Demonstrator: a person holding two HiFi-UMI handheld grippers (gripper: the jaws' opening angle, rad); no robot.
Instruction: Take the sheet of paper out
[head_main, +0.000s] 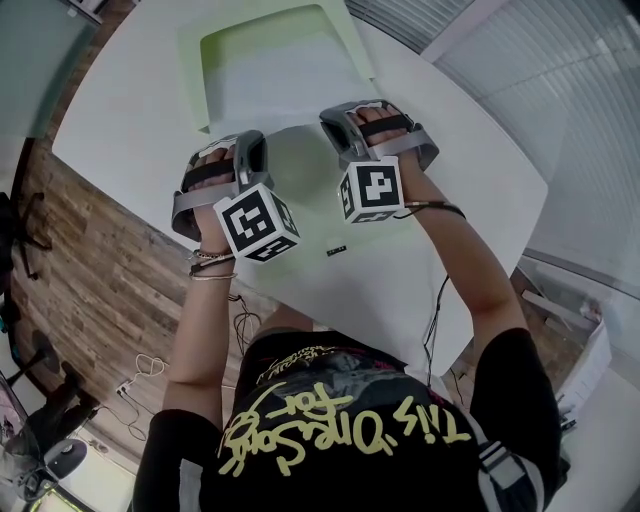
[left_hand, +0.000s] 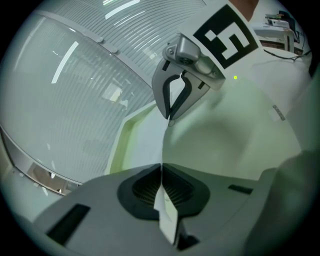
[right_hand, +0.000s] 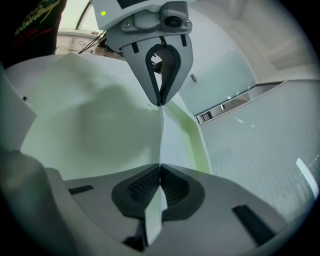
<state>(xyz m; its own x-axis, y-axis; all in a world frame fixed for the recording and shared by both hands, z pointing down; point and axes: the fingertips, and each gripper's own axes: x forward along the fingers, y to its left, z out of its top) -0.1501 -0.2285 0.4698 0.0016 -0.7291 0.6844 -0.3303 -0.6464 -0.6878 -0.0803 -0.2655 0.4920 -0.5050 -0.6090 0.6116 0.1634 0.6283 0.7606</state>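
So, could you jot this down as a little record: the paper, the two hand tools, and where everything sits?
setting: white table, a person at its edge
left gripper: shut on the sheet of paper
right gripper: shut on the same sheet, facing the left one
sheet: spans the gap between the two grippers, above the table
pale green folder: flat on the table, beyond the grippers
sheet fully out of folder: cannot tell

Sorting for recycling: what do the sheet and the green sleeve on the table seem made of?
The sheet looks like thin matte white paper: it bends softly and gives no glare. The green sleeve is probably smooth translucent plastic: its tint is pale over the white middle and stronger at the rim.
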